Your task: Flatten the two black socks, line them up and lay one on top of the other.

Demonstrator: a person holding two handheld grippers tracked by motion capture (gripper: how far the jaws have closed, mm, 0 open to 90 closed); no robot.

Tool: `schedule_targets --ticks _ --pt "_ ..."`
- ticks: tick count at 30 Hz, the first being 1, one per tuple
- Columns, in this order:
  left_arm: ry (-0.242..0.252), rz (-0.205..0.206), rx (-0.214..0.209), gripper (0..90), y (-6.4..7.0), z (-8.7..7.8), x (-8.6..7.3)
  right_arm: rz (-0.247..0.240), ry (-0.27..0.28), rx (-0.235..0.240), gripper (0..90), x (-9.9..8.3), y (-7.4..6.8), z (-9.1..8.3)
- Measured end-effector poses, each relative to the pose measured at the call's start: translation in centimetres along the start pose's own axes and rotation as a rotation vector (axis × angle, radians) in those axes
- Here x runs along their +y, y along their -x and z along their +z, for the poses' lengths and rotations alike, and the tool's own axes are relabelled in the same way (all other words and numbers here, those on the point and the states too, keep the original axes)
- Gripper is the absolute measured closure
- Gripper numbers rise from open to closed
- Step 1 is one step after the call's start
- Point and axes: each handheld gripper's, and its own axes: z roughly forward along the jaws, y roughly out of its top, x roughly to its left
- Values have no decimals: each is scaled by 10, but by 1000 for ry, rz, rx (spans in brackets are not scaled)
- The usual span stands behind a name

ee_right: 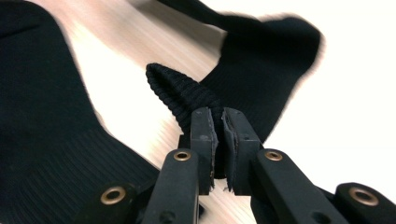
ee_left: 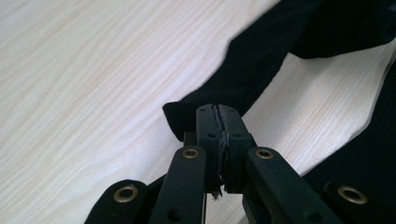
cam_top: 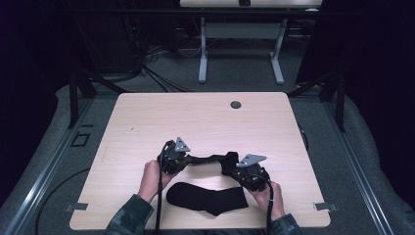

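A black sock (cam_top: 208, 157) is stretched between my two grippers over the middle of the wooden table (cam_top: 195, 117). My left gripper (cam_top: 189, 159) is shut on one end of it; the left gripper view has the jaws (ee_left: 218, 112) pinching the sock's edge (ee_left: 252, 60). At the other end, the ribbed cuff (ee_right: 182, 91) is clamped in my right gripper (cam_top: 230, 167), whose tips (ee_right: 218, 114) are shut on it. A second black sock (cam_top: 205, 197) lies flat near the table's front edge, between the person's hands; it also appears as the sock at lower right (ee_left: 369, 154) and at left (ee_right: 37, 116).
A small dark round grommet (cam_top: 236, 105) sits near the table's far edge. Beyond the table stand another desk's white legs (cam_top: 202, 58) and cables on the grey floor. Bare wood spreads over the far half of the table.
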Motion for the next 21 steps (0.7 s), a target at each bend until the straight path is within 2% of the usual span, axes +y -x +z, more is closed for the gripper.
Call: schedule_targets --ticks 4,10,14,16,18,20,21 --pt "22 -28 0 887 -7 -8 -1 16 24 -15 831 -5 11 -12" --pt "33 -34 9 887 -11 -14 -4 34 49 -19 827 -6 22 -23" --pt "14 -34 -16 886 -12 -11 -13 -34 19 -54 807 -6 26 -18" --pt "-19 -34 -45 886 -12 -4 -21 -80 -16 -59 789 -9 28 -11" --pt "-46 -42 -57 884 -11 2 -29 -135 -58 -64 734 -13 28 -5" --pt "-74 -61 -80 882 -13 9 -38 -160 -124 -39 647 -16 30 0" --pt "-85 -62 -86 879 -14 10 -41 -155 -166 -33 589 -19 31 3"
